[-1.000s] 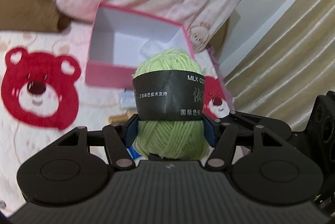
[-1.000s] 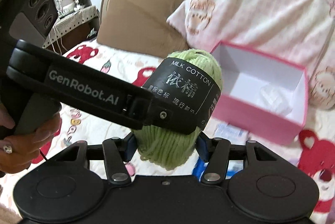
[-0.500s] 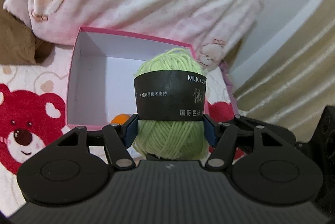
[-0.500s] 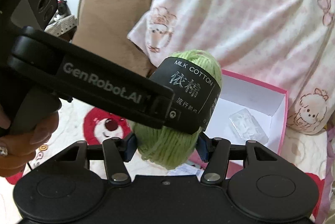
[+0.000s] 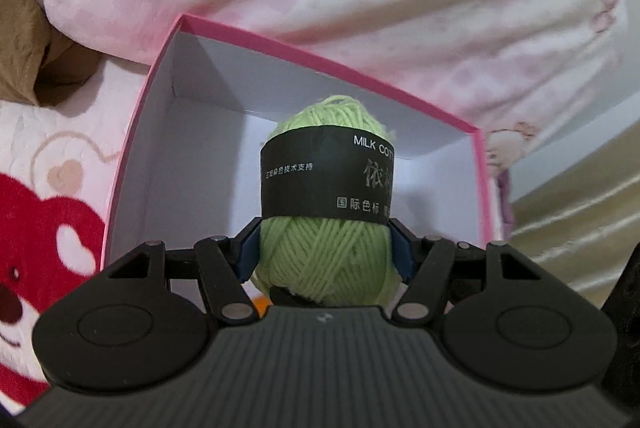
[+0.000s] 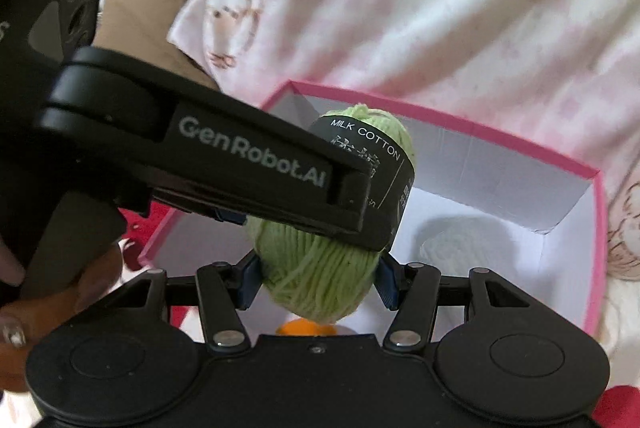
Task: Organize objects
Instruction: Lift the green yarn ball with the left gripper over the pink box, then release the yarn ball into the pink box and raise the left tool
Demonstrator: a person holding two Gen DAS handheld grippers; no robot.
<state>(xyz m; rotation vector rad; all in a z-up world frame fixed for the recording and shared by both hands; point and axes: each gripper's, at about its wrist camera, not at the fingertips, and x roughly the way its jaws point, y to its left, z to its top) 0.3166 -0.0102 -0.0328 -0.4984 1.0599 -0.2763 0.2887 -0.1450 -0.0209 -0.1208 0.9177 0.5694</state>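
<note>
Inspector: Left wrist view: green yarn ball [image 5: 326,260], long axis upright, black label band around its upper half, held above the pink box [image 5: 132,164]. Left gripper [image 5: 325,254] fingers partly open, pressed on both sides of the ball.

Clerk: Right wrist view?

Inspector: Right gripper [image 6: 318,278] fingers grip the lower end of the same ball; its top leans slightly left. Box interior is white; a pale yarn ball [image 6: 460,240] lies inside, an orange item [image 6: 298,328] beneath, unidentifiable. Box sits on the bed [image 5: 52,164].
</note>
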